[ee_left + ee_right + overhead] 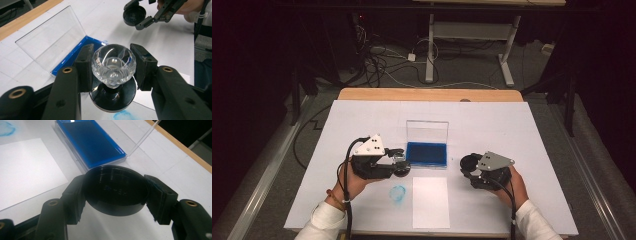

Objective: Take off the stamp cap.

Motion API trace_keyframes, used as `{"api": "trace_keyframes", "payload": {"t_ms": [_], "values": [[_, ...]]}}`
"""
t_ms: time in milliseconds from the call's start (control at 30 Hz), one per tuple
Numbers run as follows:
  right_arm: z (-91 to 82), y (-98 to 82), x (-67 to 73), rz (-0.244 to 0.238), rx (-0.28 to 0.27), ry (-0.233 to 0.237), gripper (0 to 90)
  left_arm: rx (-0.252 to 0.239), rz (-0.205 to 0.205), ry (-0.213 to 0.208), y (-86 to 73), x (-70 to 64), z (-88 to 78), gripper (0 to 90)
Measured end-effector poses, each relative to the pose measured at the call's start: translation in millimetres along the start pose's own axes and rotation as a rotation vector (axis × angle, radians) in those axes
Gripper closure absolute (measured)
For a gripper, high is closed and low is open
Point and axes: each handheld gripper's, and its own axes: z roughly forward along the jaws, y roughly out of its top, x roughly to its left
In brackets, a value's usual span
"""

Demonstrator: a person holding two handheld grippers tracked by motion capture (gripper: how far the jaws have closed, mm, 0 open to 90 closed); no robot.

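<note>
My left gripper is shut on a stamp, its pads pressing the clear faceted knob from both sides. The stamp's round black base hangs just above the white table cover, near a blue ink smudge. My right gripper is shut on a round black cap, held tilted a little above the table, to the right of the ink pad. The blue ink pad lies in its case between the two grippers, with the clear lid standing open behind it.
A white sheet of paper lies in front of the ink pad, near the table's front edge. The white cover spreads over most of the wooden table. Cables and a desk frame lie on the floor beyond.
</note>
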Motion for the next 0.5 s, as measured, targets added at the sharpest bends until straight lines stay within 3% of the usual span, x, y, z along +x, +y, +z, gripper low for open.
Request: {"api": "trace_keyframes", "payload": {"t_ms": [500], "values": [[6.5, -3.0, -5.4, 0.027, 0.008, -0.007, 38.5, -0.011, -0.020, 0.021, -4.2, 5.7, -1.1, 54.7]]}}
